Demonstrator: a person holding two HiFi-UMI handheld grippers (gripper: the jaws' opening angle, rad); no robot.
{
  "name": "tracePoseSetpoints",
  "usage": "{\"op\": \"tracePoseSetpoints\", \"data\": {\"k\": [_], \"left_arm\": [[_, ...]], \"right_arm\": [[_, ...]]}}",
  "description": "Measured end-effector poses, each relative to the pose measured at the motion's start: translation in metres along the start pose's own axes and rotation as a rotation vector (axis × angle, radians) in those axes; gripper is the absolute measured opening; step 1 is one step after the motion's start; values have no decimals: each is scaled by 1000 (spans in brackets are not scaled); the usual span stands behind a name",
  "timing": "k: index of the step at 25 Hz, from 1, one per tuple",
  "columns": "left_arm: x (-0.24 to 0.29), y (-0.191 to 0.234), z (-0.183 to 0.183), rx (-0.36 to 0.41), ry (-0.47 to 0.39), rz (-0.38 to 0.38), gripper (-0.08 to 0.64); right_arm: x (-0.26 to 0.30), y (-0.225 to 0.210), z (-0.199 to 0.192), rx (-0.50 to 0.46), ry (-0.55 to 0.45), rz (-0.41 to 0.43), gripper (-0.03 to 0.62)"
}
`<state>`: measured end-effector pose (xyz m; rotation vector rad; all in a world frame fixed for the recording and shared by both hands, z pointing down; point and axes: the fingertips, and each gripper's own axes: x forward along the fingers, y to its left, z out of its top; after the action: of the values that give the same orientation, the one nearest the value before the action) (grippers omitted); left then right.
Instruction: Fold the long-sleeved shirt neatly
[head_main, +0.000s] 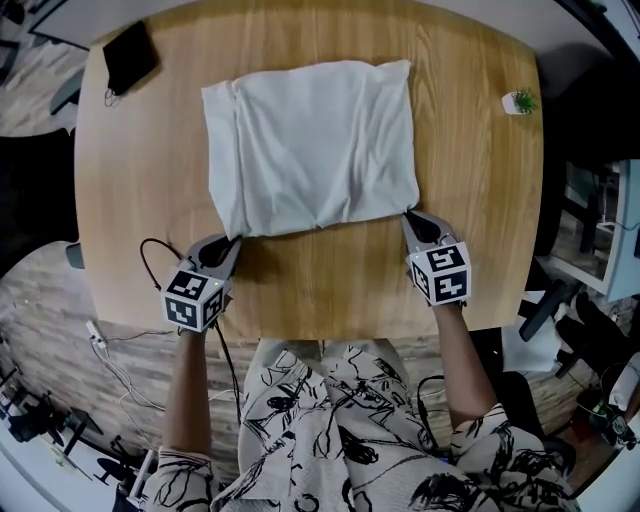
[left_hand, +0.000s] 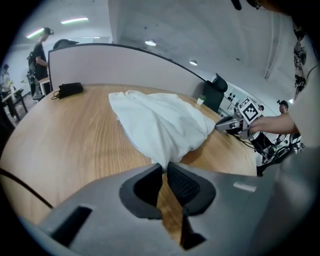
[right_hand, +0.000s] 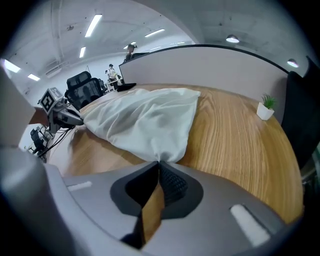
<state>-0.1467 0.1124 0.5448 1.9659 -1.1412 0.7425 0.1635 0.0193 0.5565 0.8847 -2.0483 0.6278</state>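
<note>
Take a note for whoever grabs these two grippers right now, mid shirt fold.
Left claw: shut on the near left corner of the shirt.
Right claw: shut on its near right corner.
Position: the shirt lies flat in the middle of the table.
Done: it is already a rough rectangle, with no sleeves sticking out.
To do: probably lift both corners together, fold the near edge over to the far edge, then smooth.

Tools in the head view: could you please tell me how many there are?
2: the grey left tool pinches the near-left corner of the folded white cloth shirt, the grey right tool its near-right corner.
</note>
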Motion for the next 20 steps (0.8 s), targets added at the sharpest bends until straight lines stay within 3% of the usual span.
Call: {"op": "tracePoseSetpoints", "data": {"k": [5,8,11,16,17,19,20], "left_arm": [[-29,16,1,-7,-24,101,31],[-39,28,-8,-17,5,154,29],[-35,31,-16,-40,27,157,28],[-29,24,-19,40,58,132,39],[-30,19,-19,50,59,102,74],[-37,10,-13,18,29,25,229],[-45,9,-7,-14,1,-1,246]], "right_arm": [[-29,-11,-1,32,-26,-20,15],[-38,-19,-18,40,5,-35,15],[-33,-18,-38,63,61,-27,15],[-26,-8,-44,-4,107,-21,22],[-27,-6,-44,-5,110,-5,40],[-36,-5,-37,18,86,45,155],[-44,-6,-29,42,54,69,185]]}}
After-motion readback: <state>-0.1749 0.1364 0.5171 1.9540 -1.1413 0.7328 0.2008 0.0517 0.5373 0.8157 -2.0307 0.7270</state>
